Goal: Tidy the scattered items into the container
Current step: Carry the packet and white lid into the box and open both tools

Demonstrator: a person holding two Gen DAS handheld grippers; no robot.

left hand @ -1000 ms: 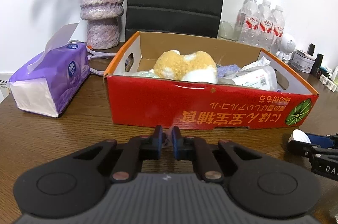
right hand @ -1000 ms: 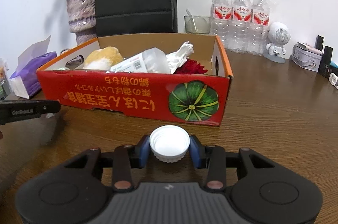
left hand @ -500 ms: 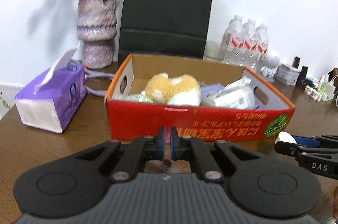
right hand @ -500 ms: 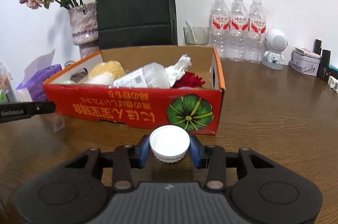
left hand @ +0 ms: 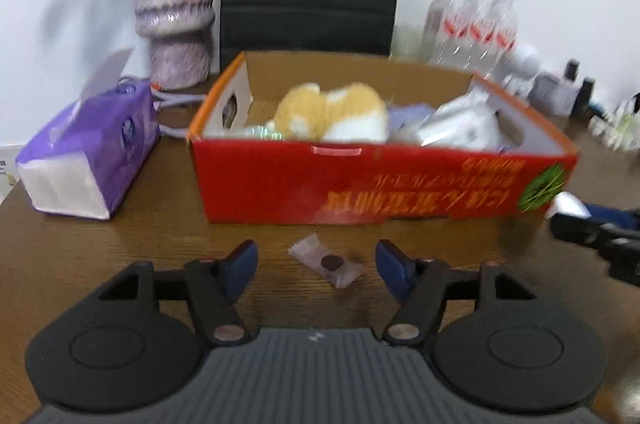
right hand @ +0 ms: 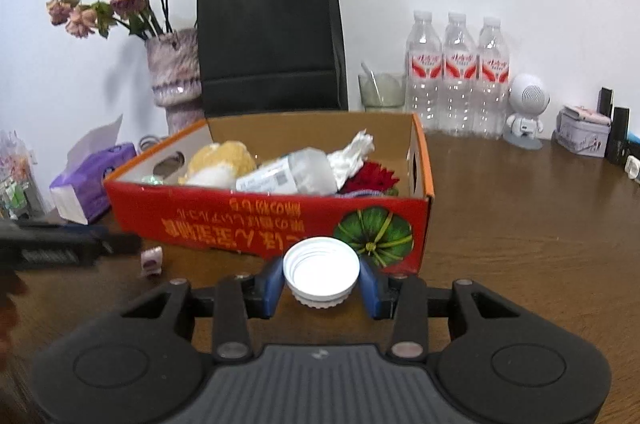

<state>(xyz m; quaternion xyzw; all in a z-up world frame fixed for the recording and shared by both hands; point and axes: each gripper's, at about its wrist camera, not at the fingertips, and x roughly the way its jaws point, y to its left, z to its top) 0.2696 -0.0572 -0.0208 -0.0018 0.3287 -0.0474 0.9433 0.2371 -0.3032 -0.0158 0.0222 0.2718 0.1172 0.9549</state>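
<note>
1. The left gripper (left hand: 317,266) has just been opening; a small clear wrapped sweet (left hand: 326,261) lies loose between its jaws on the wooden table (left hand: 120,256).
2. The right gripper (right hand: 321,282) clamps a white bottle cap (right hand: 321,268).
3. Beyond stands the red cardboard box (right hand: 256,220), filled.
4. Black paper bag (right hand: 272,39), vase (right hand: 176,79) and water bottles (right hand: 456,71) line the white wall.

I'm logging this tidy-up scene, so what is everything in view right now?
cardboard box: one, red, table centre, holding plush and packets
small clear wrapped candy: one, on table before box
white plastic cap: one, in right gripper
tissue pack: one, purple, beside box
paper bag: one, black, behind box
vase: one, mottled purple, dried flowers
water bottles: three, clear, by wall
left gripper: jaws just opened, around candy
right gripper: clamping cap
</note>
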